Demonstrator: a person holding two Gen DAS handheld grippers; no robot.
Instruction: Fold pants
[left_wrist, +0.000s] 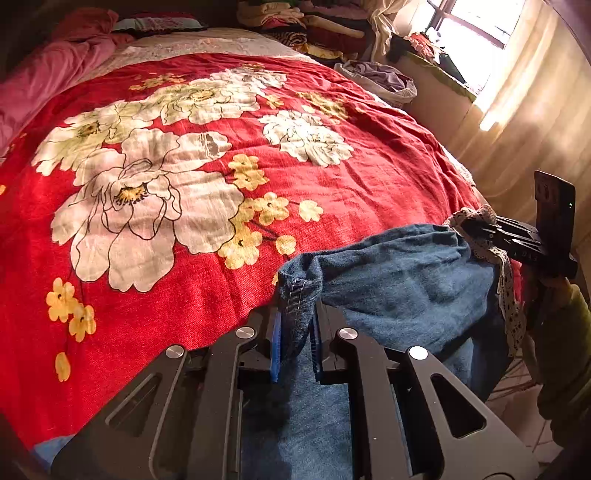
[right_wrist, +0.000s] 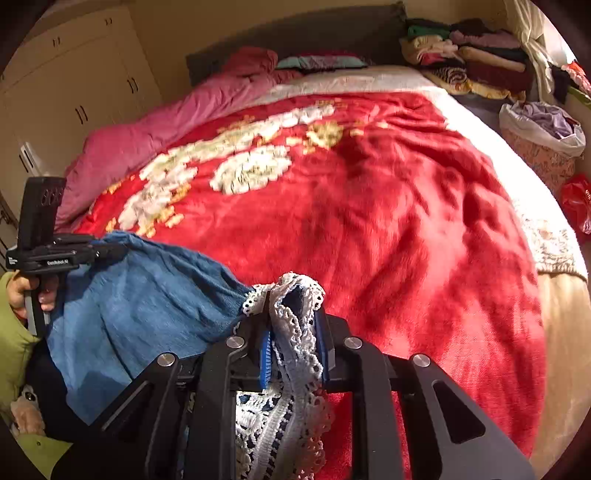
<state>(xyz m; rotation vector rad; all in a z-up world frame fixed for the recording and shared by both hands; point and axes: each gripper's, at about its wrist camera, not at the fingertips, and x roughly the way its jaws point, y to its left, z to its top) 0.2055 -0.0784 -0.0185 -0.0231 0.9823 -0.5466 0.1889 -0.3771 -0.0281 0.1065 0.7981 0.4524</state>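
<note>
Blue denim pants (left_wrist: 399, 280) with white lace trim (right_wrist: 299, 332) hang stretched between my two grippers at the near edge of the bed. My left gripper (left_wrist: 295, 314) is shut on a stitched denim hem, which bunches between its blue pads. My right gripper (right_wrist: 295, 332) is shut on the lace-trimmed edge, and lace hangs down below the fingers. In the left wrist view the right gripper (left_wrist: 476, 229) shows at the far right, biting the lace. In the right wrist view the left gripper (right_wrist: 107, 253) shows at the left, held by a hand (right_wrist: 33, 291).
A red bedspread (left_wrist: 207, 177) with large white and yellow flowers covers the bed. A pink duvet (right_wrist: 155, 136) lies along its left side. Folded clothes (right_wrist: 472, 62) are piled at the head. A bag of laundry (right_wrist: 543, 125) and a curtained window (left_wrist: 480, 33) are to the right.
</note>
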